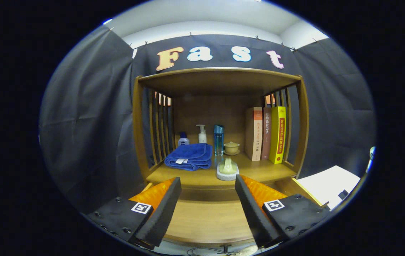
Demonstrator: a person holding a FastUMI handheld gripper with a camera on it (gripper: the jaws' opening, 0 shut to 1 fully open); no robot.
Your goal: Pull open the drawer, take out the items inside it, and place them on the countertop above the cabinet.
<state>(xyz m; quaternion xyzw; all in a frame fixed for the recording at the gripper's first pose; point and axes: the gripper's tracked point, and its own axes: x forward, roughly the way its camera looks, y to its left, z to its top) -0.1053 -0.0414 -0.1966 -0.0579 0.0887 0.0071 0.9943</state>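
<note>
Gripper [208,199] fingers apart, holding nothing, above the drawer [206,220], which looks pulled out and bare where visible. Soap dish [227,170] sits on the countertop [259,170] at 12 o'clock, just beyond the fingertips; blue towel [189,156] at 11. Judgement: placing appears finished; next, withdraw straight back. Free room between dish and books [266,133] at 1 o'clock.

The gripper [208,185], fingers spread wide and empty, is hiding the drawer's [208,220] front corners. The towel [189,156] is covering the small bottle's [183,139] base, and the white sheet [329,185] is running out of view.
</note>
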